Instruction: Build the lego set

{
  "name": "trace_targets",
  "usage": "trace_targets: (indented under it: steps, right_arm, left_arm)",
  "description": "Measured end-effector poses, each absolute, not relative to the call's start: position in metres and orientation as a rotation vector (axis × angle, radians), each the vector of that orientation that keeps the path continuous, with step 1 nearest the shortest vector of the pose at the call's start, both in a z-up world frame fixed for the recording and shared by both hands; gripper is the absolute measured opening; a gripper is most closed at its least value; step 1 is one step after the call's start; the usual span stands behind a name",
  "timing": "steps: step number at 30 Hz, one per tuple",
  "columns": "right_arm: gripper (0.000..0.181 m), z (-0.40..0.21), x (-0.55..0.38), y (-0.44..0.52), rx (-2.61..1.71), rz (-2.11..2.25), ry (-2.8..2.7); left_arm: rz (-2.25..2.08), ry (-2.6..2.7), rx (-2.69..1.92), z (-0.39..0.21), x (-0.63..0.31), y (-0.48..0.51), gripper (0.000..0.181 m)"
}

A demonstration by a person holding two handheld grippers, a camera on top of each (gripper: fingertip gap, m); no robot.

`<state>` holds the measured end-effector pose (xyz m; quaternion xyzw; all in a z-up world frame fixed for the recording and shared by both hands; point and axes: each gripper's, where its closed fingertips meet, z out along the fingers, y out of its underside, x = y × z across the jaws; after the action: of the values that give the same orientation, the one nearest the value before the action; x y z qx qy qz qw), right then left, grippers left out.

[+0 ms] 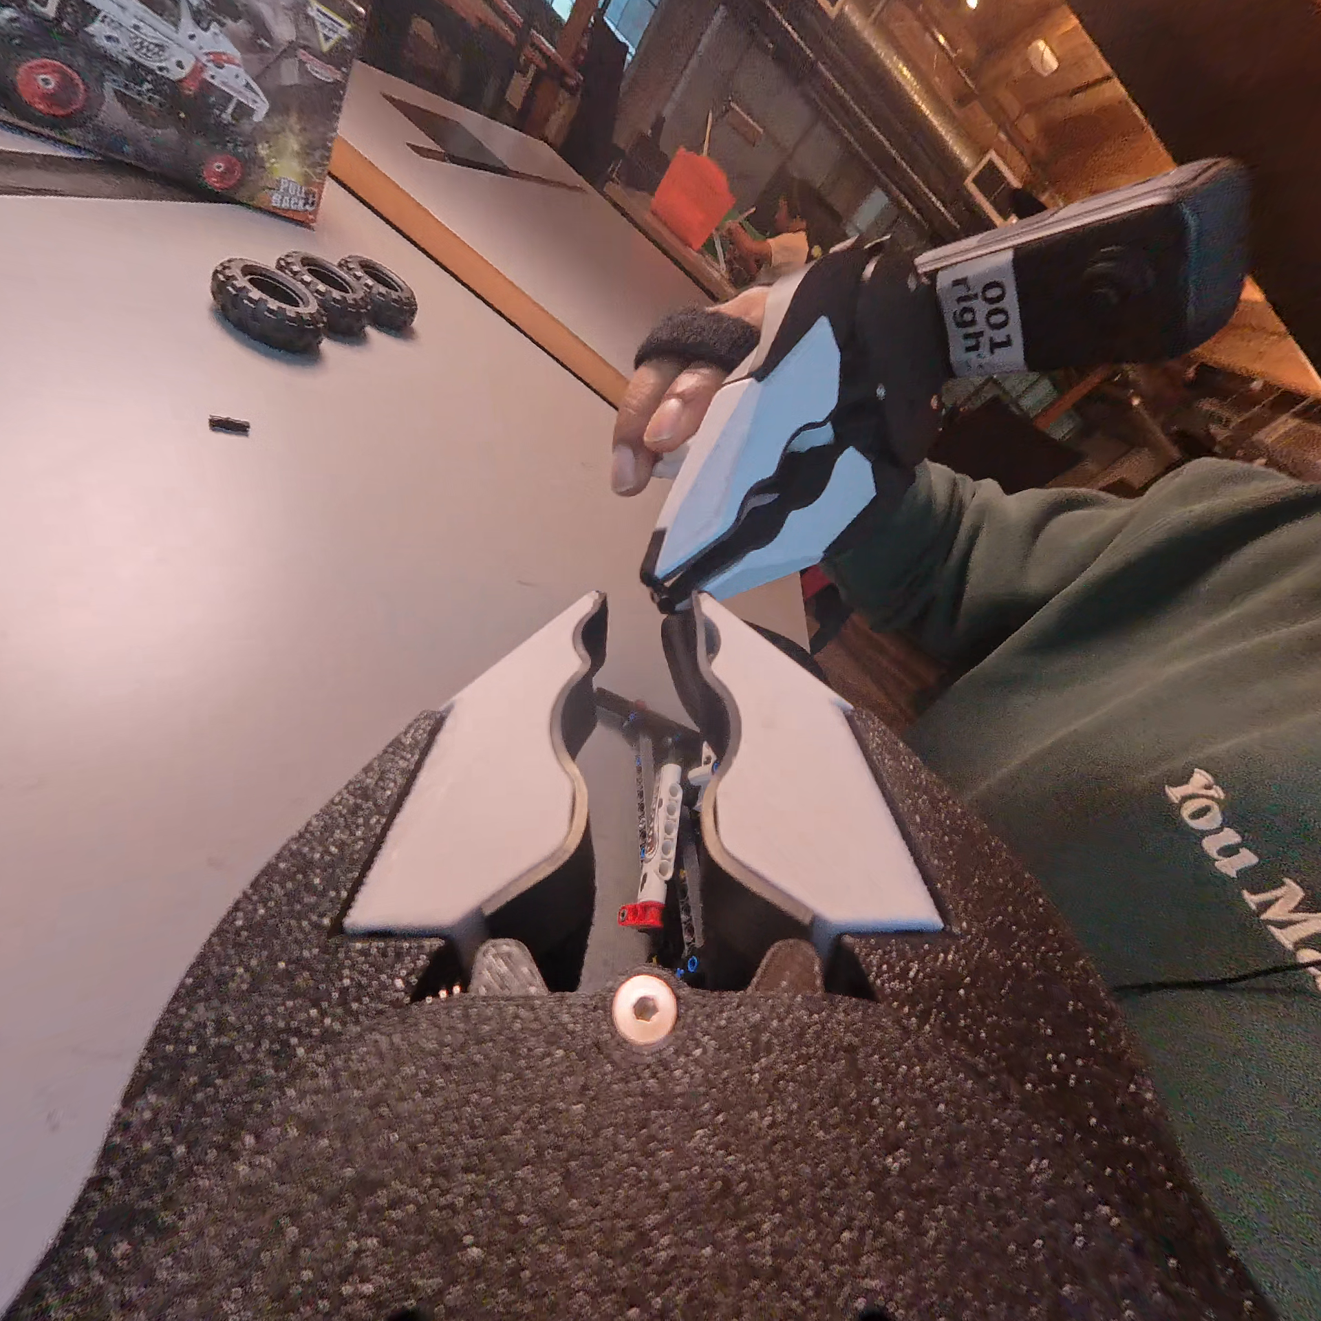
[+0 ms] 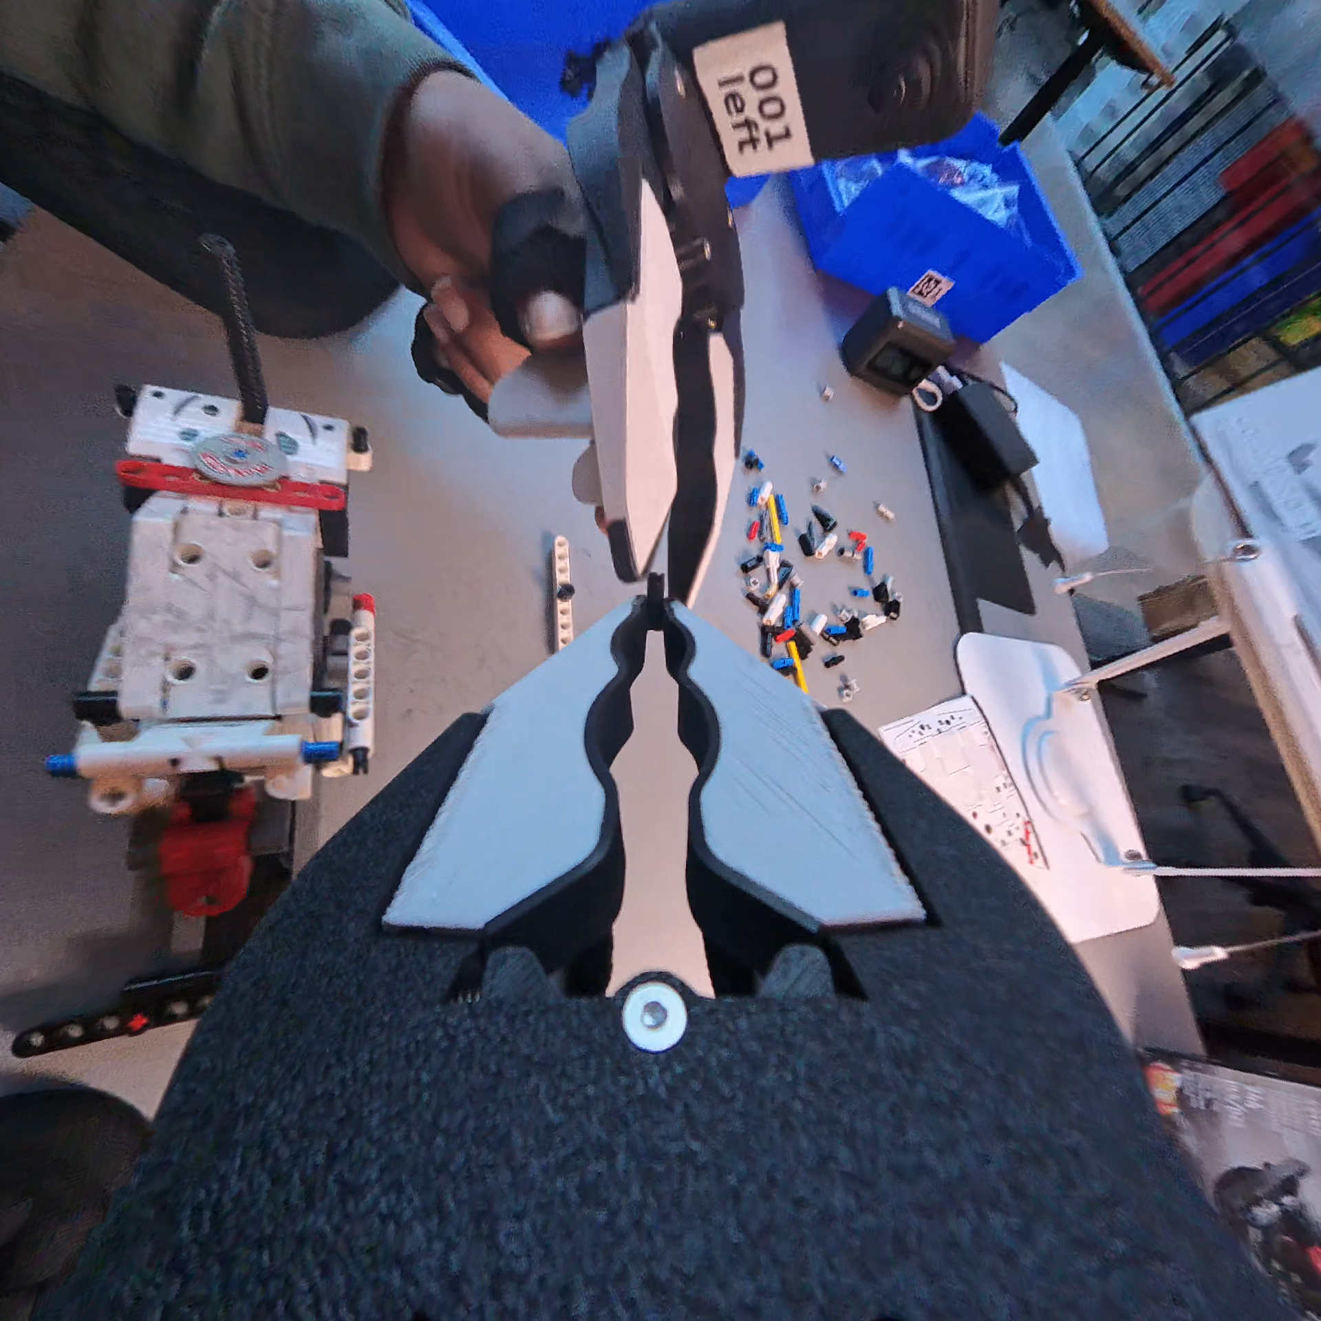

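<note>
My right gripper [image 2: 654,613] is shut on a small black pin [image 2: 654,587] that sticks out past its tips. My left gripper [image 1: 647,602] is open by a narrow gap and empty. The two grippers meet tip to tip above the table, and the pin sits at the gap between the left fingertips. The right gripper [image 1: 663,592] shows in the left wrist view, the left gripper [image 2: 659,572] in the right wrist view. The part-built white, red and black lego truck [image 2: 214,607] stands on the table at the left; it also shows below my left fingers [image 1: 665,822].
Three black tyres [image 1: 314,300], a loose black pin [image 1: 229,424] and the set's box [image 1: 179,93] lie on the table. A pile of small pieces [image 2: 808,586], a white beam [image 2: 562,600], a black beam [image 2: 107,1022], a blue bin [image 2: 929,236], a printed sheet [image 2: 965,779] and a white tray [image 2: 1058,786] are around. Left and right tips are no more than a few centimetres apart.
</note>
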<state>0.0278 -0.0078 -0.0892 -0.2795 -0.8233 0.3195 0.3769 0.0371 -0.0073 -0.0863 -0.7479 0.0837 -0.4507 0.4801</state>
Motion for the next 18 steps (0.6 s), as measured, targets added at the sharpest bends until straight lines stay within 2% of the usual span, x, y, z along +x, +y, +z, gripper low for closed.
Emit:
trace_targets:
  steps: [4,18]
  right_arm:
    - [0.003,-0.071,0.040,-0.018,-0.649,0.756,-2.083]
    - [0.004,-0.014,0.081,-0.069,-0.427,0.910,-1.838]
  left_arm:
    - [-1.103,0.277,-1.776,-0.067,0.052,-0.019,0.008]
    - [-1.736,0.229,-1.420,-0.013,0.089,-0.069,0.004]
